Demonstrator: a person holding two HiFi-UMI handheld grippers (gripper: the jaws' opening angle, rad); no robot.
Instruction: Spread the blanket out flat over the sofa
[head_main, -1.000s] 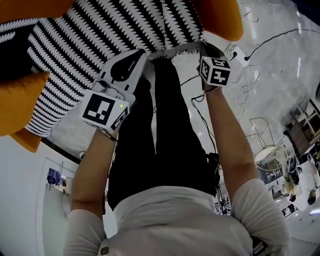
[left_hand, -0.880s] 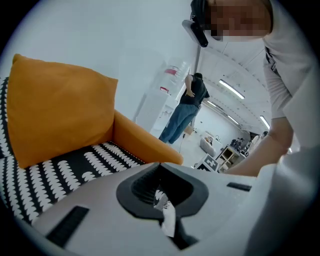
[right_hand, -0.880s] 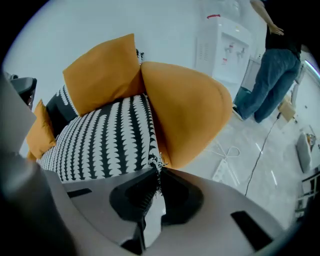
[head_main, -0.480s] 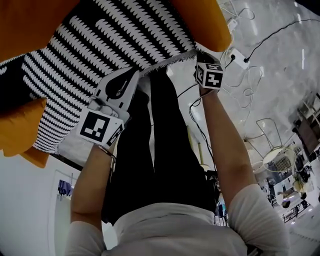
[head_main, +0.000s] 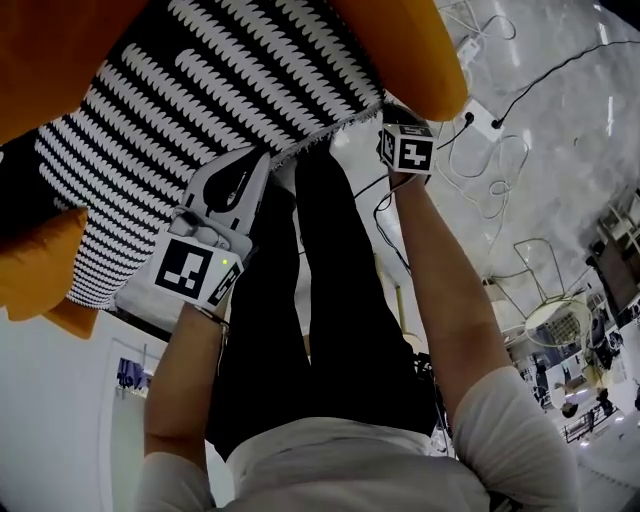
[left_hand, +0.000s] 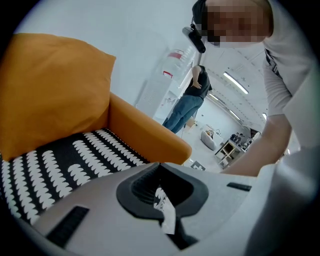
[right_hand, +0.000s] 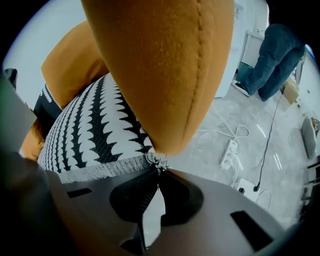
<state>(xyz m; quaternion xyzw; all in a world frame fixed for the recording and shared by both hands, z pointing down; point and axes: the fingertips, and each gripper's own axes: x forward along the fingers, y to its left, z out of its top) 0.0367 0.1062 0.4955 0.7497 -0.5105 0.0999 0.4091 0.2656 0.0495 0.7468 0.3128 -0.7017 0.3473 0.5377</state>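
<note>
Sofa (head_main: 410, 50) seat, blanket (head_main: 200, 120) lengthwise along it

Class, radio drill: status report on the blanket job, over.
Both shut: left tool on blanket edge, right tool on its fringed corner. Blanket lies across sofa. Obstruction: sofa arm hard by right tool.

No words, numbers or brand names can be read. In the head view, the marker cube (head_main: 190, 272) of the left gripper (head_main: 262, 155) at 8 o'clock and the right gripper's (head_main: 385, 103) cube (head_main: 408, 150) at 1 o'clock bear only black-and-white square code patterns. In the left gripper view, a red-marked white panel (left_hand: 172, 62) at 12 o'clock is too small to read.
</note>
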